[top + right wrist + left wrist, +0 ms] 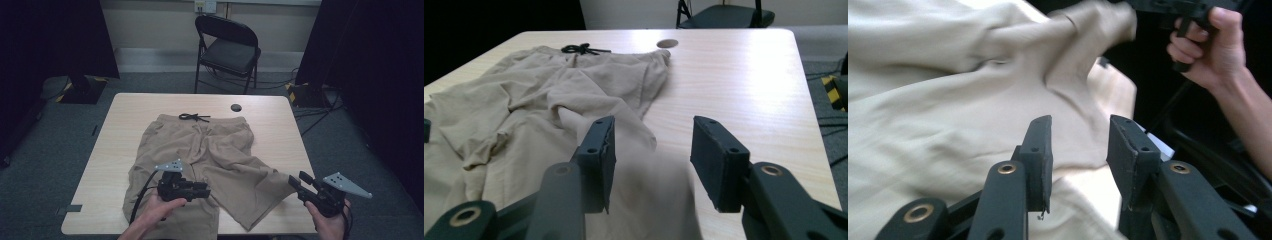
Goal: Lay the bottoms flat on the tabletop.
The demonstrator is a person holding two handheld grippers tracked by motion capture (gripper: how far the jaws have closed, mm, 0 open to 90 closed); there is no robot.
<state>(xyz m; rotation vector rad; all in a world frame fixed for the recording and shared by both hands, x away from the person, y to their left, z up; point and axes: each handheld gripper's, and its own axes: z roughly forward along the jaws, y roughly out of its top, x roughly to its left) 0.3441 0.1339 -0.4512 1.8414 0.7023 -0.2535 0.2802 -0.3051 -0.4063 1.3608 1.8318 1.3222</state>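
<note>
A pair of beige shorts point(210, 150) lies spread on the wooden table point(135, 115), waistband at the far side with a black drawstring point(194, 117). My left gripper point(204, 190) hovers over the shorts' left leg, and its jaws point(1078, 135) stand open above the cloth point(948, 100). My right gripper point(298, 181) is at the hem corner of the right leg. It is open point(651, 145), with a blurred fold of the shorts point(549, 95) rising between the jaws. The right gripper point(1173, 7) and the hand holding it appear farther off in the left gripper view.
A round cable hole point(236, 107) sits in the table beyond the waistband. A black folding chair point(227, 45) stands behind the table. Bare tabletop stretches to the right of the shorts point(744, 85). Dark curtains hang on both sides.
</note>
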